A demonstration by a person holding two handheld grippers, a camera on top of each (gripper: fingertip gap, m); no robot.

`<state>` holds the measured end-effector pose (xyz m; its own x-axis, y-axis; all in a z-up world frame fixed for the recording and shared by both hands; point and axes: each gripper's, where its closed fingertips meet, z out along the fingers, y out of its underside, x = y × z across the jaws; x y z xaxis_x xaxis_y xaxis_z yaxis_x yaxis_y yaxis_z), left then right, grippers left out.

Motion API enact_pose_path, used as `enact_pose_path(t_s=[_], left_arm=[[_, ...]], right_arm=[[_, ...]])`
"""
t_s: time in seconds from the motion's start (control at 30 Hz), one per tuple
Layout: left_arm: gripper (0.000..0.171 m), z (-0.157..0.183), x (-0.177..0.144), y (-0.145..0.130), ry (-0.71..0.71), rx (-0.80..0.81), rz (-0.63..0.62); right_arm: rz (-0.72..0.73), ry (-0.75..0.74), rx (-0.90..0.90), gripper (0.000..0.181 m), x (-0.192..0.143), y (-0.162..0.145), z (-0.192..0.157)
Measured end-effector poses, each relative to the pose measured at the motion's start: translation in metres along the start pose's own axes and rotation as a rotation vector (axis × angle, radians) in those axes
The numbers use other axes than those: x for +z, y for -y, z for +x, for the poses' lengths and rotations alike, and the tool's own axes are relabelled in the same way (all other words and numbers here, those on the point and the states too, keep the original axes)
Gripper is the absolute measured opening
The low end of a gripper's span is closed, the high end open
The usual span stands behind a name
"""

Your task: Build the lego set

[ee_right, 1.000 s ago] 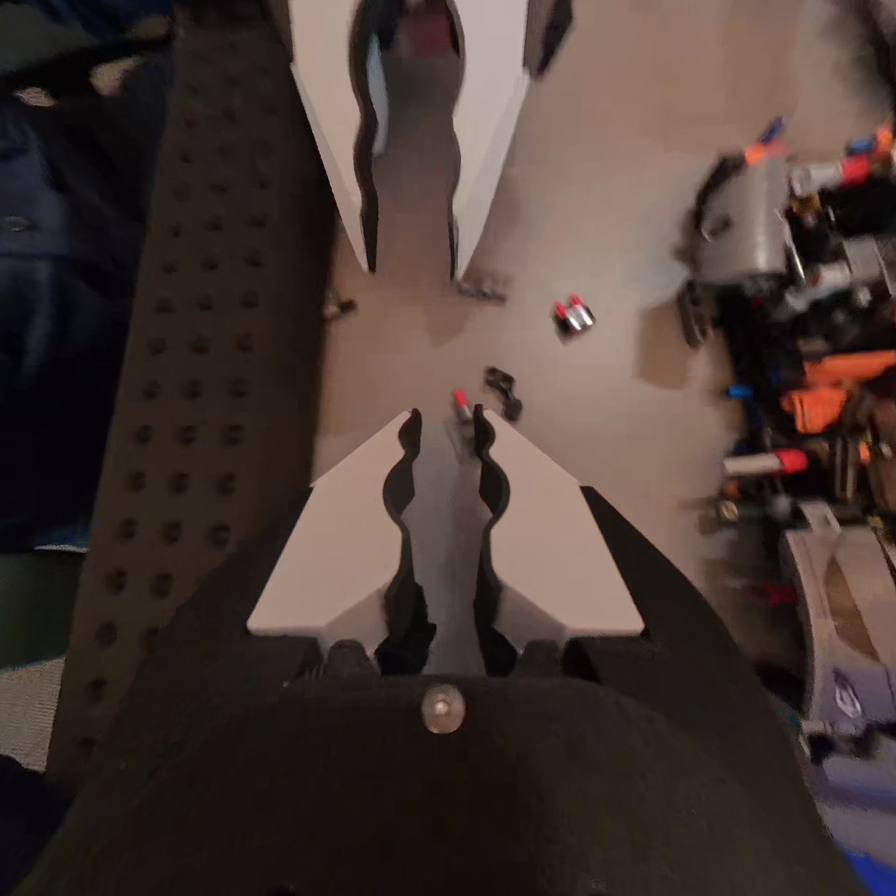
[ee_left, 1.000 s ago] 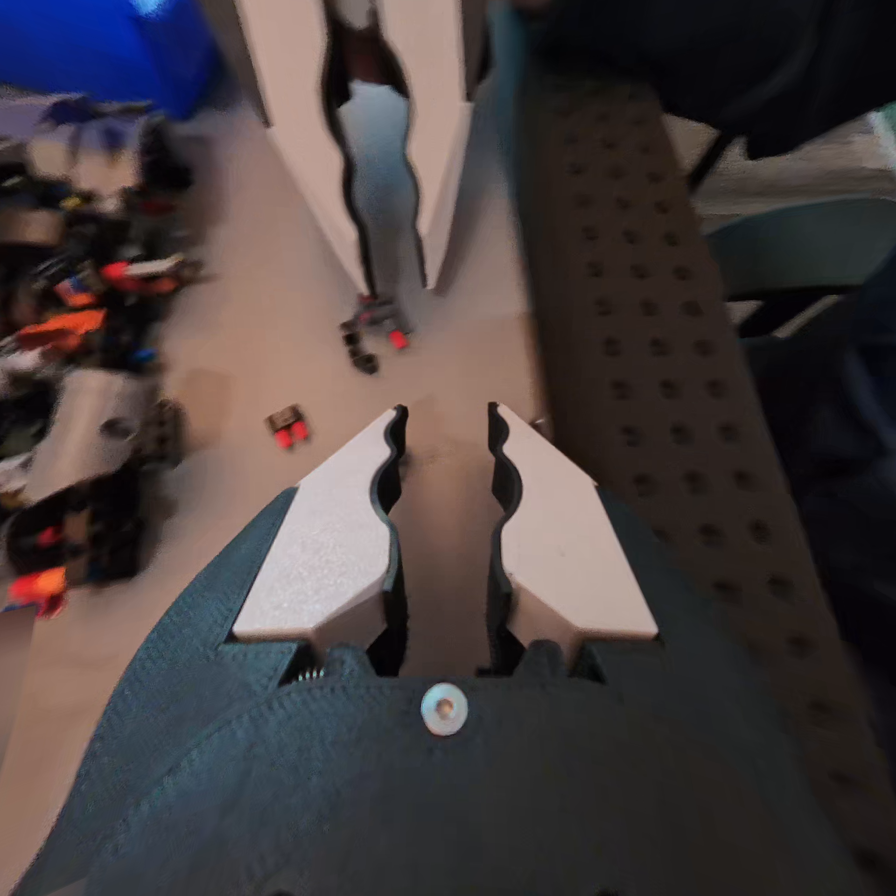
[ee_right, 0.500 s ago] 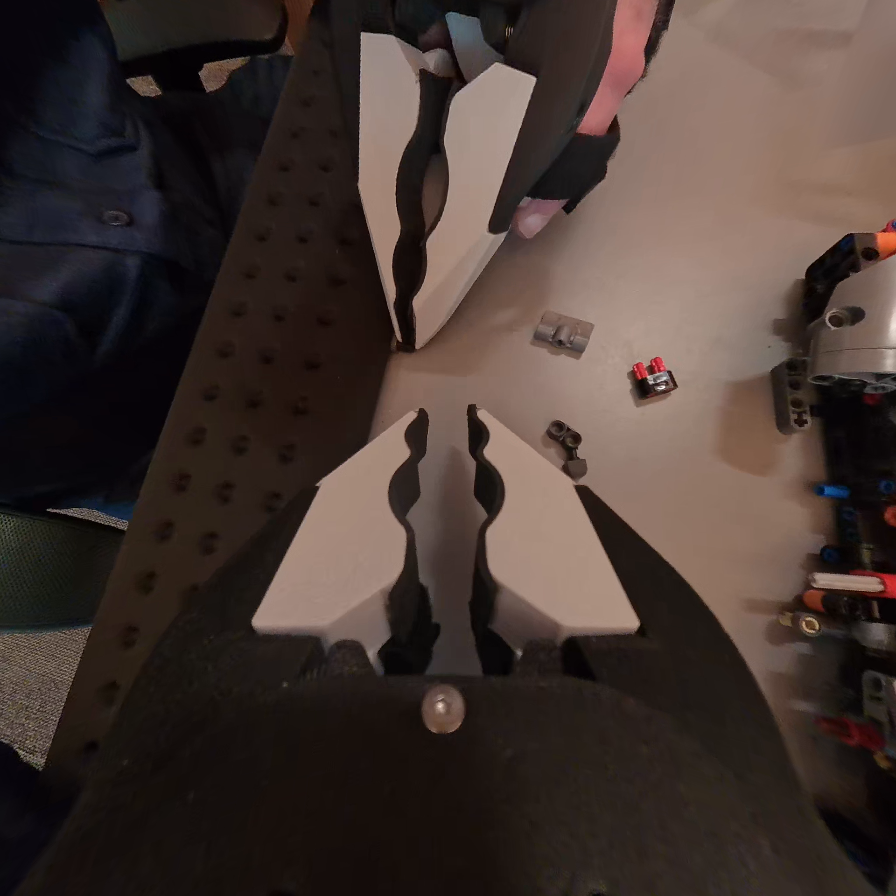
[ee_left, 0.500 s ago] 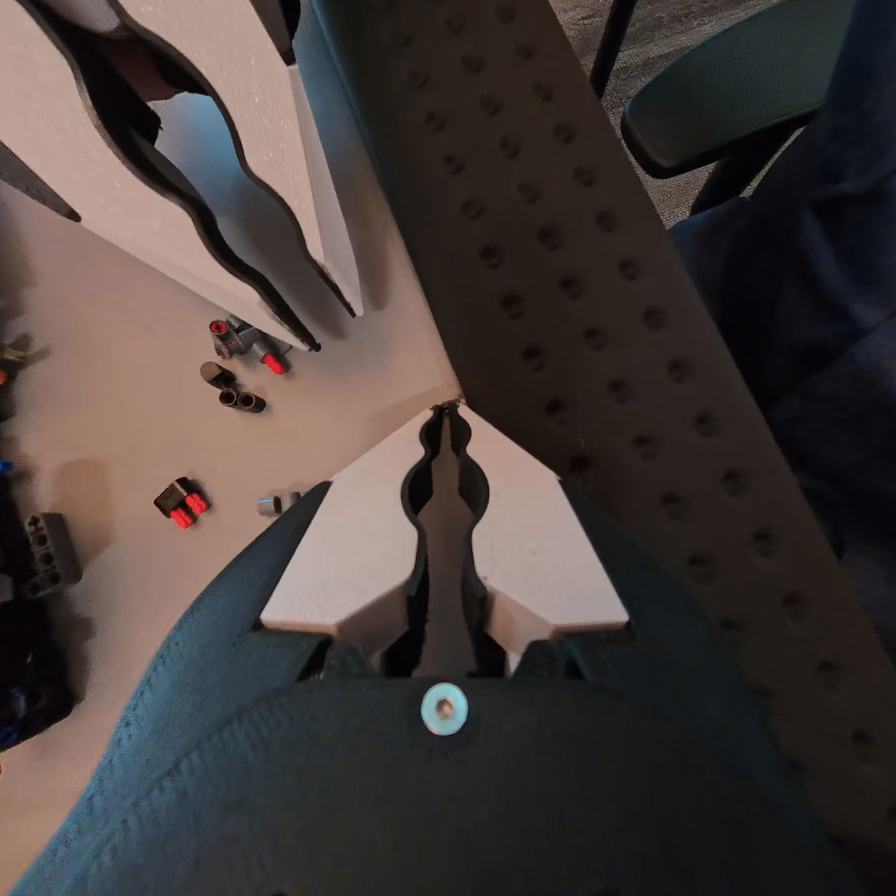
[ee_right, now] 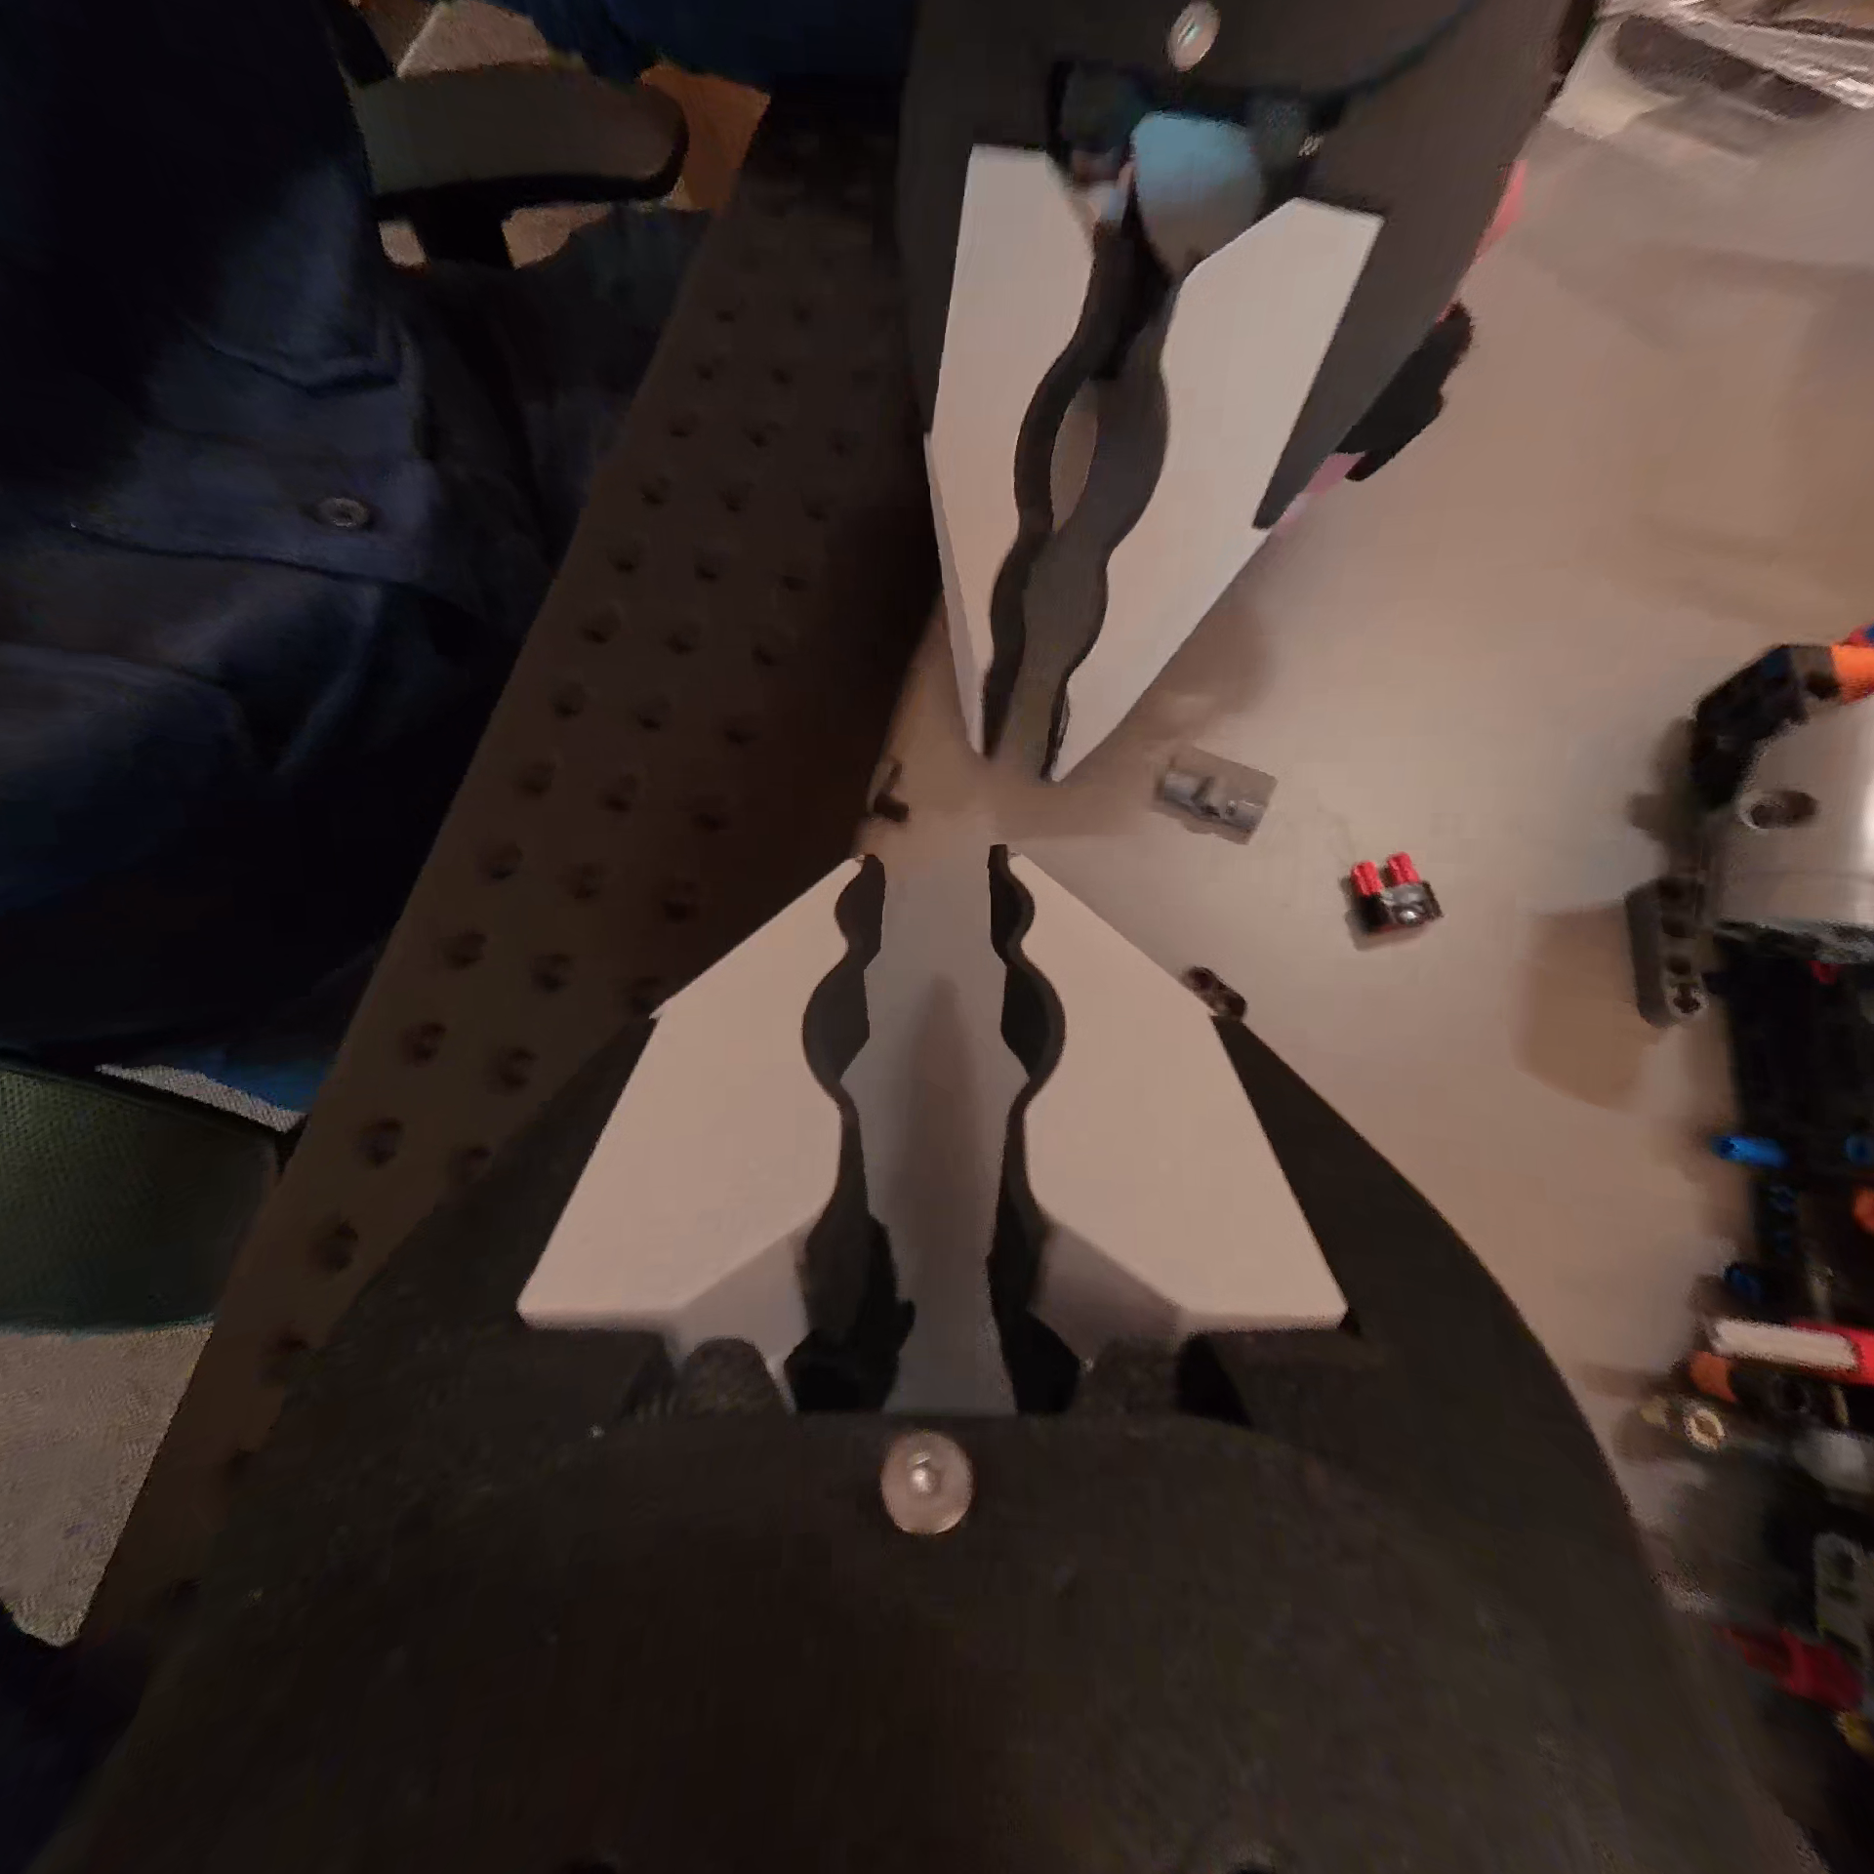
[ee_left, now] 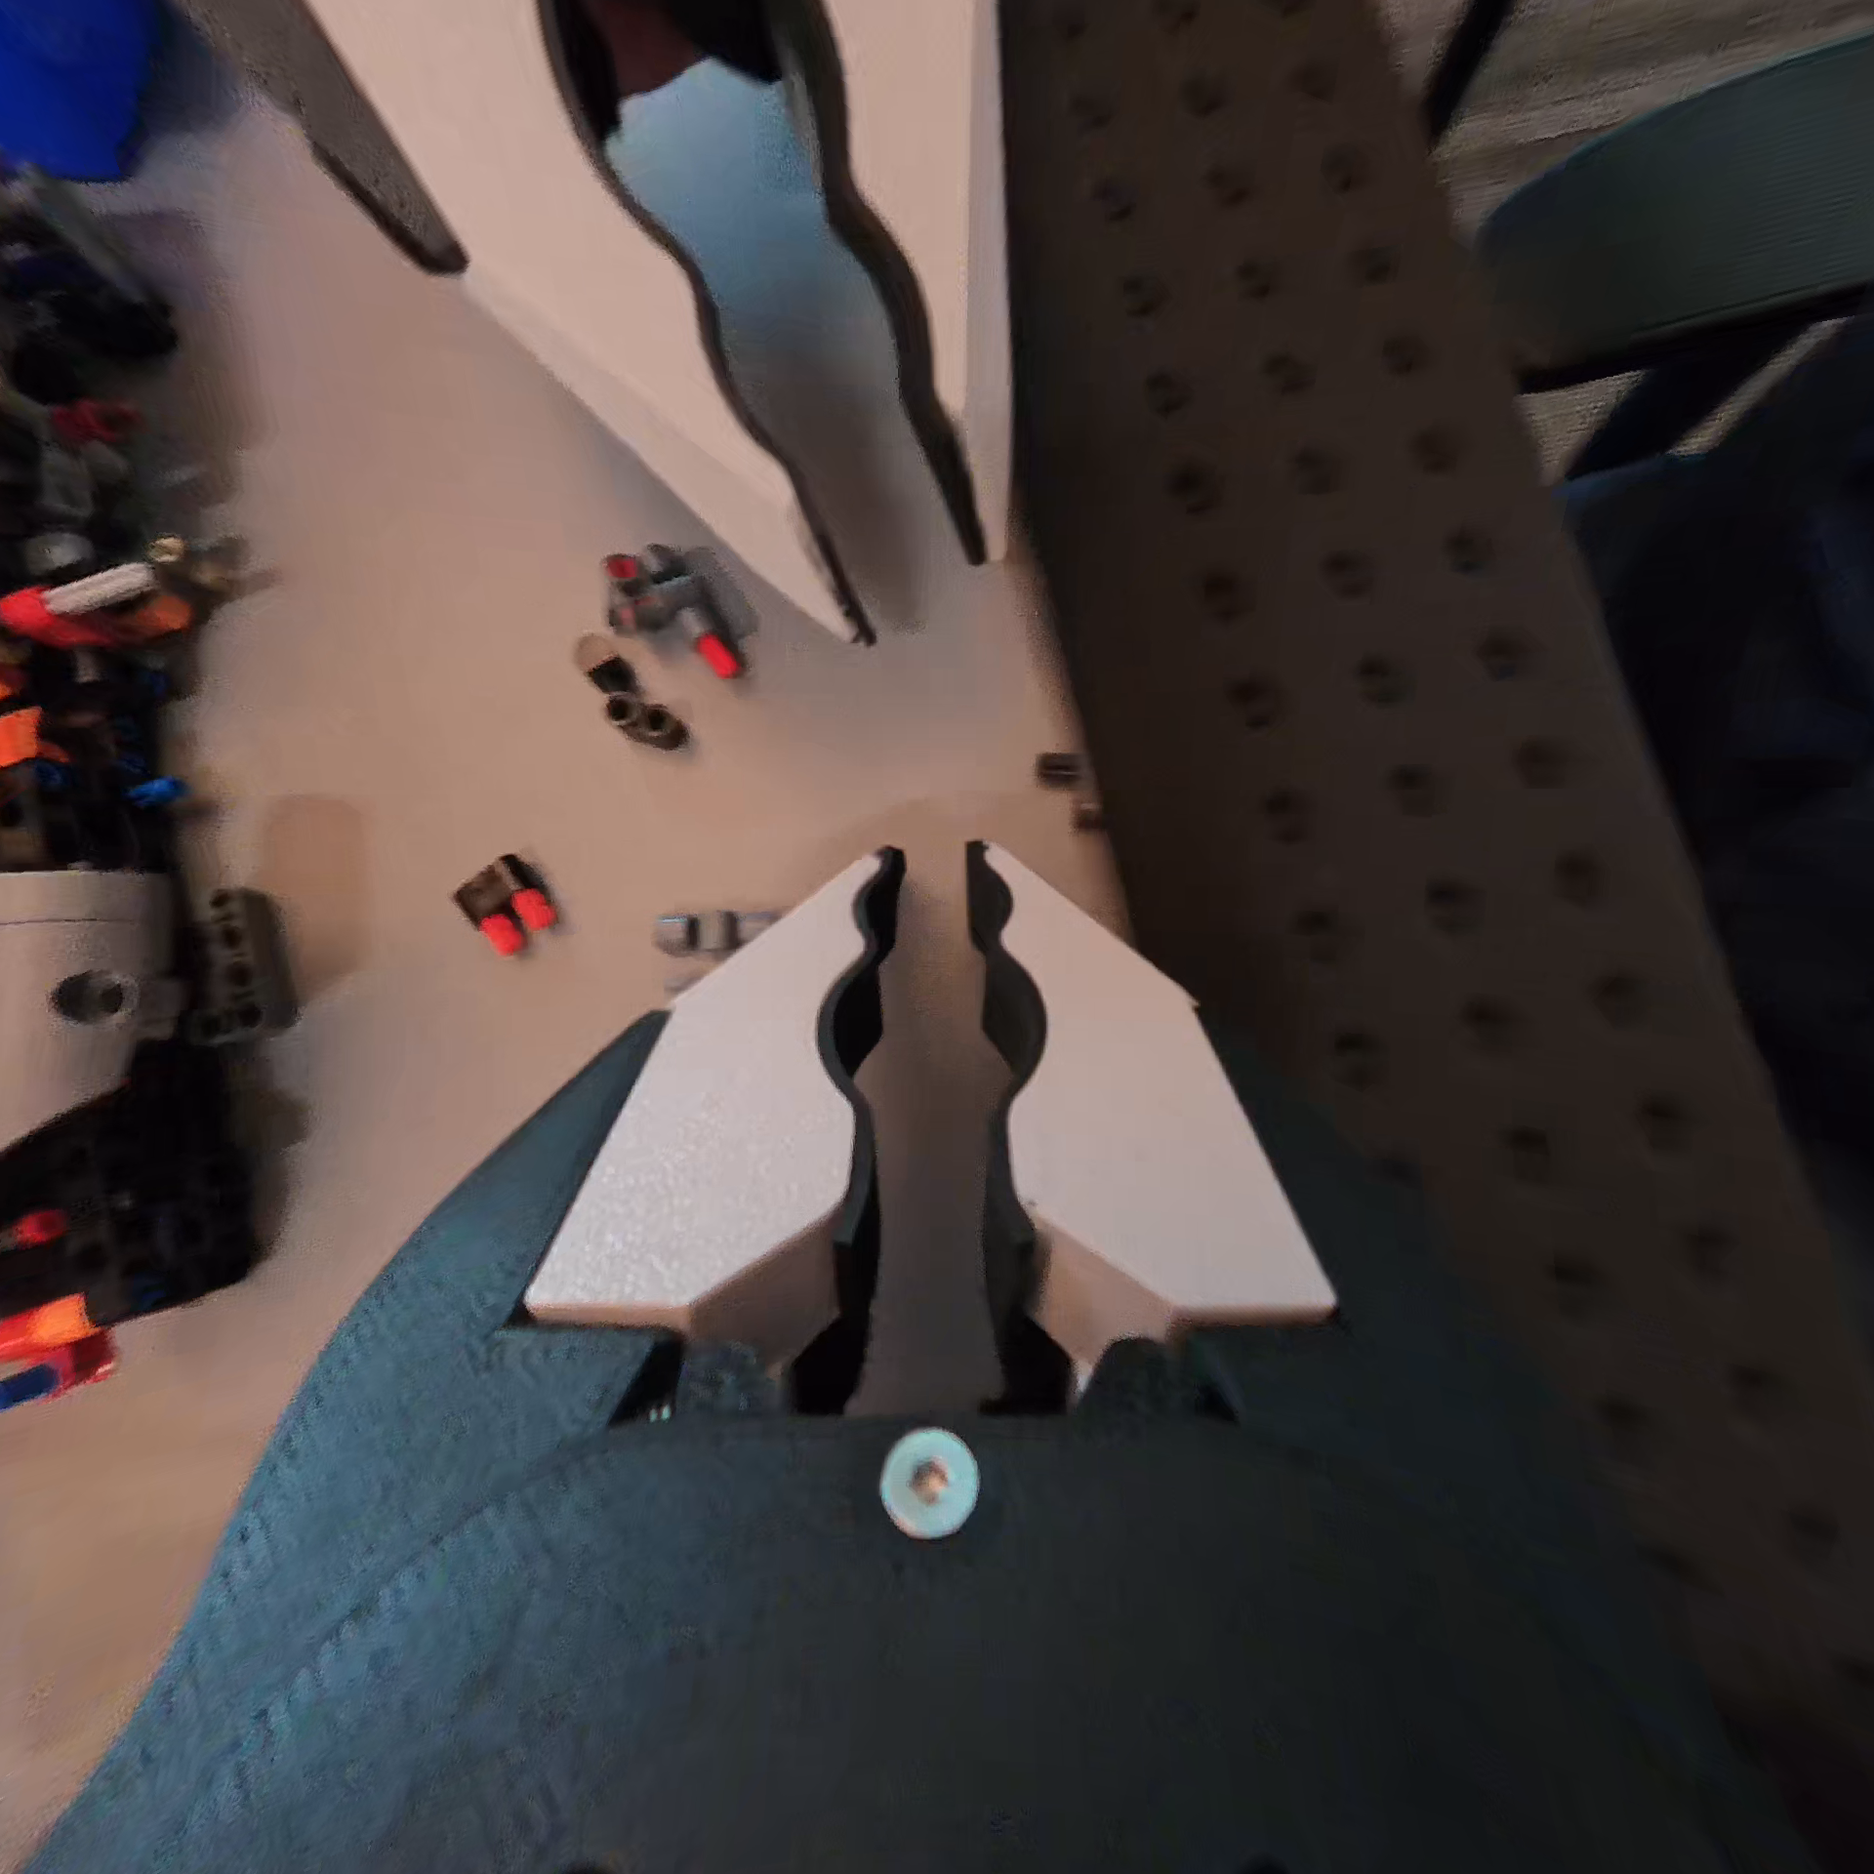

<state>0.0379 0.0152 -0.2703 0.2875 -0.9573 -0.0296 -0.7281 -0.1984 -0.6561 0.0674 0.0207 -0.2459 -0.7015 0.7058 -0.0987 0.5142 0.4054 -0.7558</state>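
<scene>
My left gripper [ee_left: 928,852] is open by a narrow gap and empty, low over the beige table beside the dark perforated strip [ee_left: 1318,710]. My right gripper [ee_right: 938,857] is open and empty, tip to tip with the left one [ee_right: 1019,766]. A tiny dark piece [ee_left: 1060,771] lies at the strip's edge, just off the tips; it also shows in the right wrist view [ee_right: 892,801]. Loose on the table are a grey piece [ee_right: 1214,796], a black piece with red pins [ee_right: 1394,897], a black connector [ee_left: 634,705] and a grey piece with red pins [ee_left: 674,608].
The part-built Lego model [ee_right: 1775,913], grey, black and orange, lies along the far side of the table; it is blurred in the left wrist view [ee_left: 101,913]. A person in dark blue clothing [ee_right: 254,608] and a chair [ee_left: 1673,254] are beyond the strip. There is about 5 cm between the tips of the two grippers. From the left gripper's tips to the grey piece [ee_right: 1214,796] is close to 4 cm. Look for it in the left wrist view [ee_left: 716,921] too.
My left gripper was shut at the strip's edge half a second ago and has opened a little and drawn back. My right gripper stays open, facing it.
</scene>
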Motion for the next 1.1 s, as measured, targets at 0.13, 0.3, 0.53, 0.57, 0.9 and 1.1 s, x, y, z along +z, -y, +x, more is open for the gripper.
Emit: enact_pose_path(t_s=[0.13,0.3,0.53,0.57,0.9,1.1], left_arm=[[0.019,0.017,0.002,-0.009,-0.030,0.046,-0.053],[0.012,0.021,0.003,-0.007,-0.042,0.049,-0.029],[0.006,0.021,0.008,-0.002,-0.026,0.066,-0.029],[0.004,0.022,0.008,-0.002,-0.025,0.068,-0.026],[0.003,0.024,0.008,0.007,-0.065,0.028,0.032],[0.002,0.025,0.009,0.006,-0.077,0.003,0.037]], right_arm=[[-0.171,0.011,-0.089,0.017,0.026,-0.015,-0.007],[-0.203,0.003,-0.165,0.001,0.039,-0.009,-0.007],[-0.222,-0.031,-0.253,0.001,0.039,-0.007,-0.007],[-0.228,-0.033,-0.267,0.000,0.039,-0.007,-0.006],[-0.212,0.071,-0.272,0.000,0.040,-0.001,-0.011],[-0.235,0.103,-0.295,0.000,0.041,-0.001,-0.012]])
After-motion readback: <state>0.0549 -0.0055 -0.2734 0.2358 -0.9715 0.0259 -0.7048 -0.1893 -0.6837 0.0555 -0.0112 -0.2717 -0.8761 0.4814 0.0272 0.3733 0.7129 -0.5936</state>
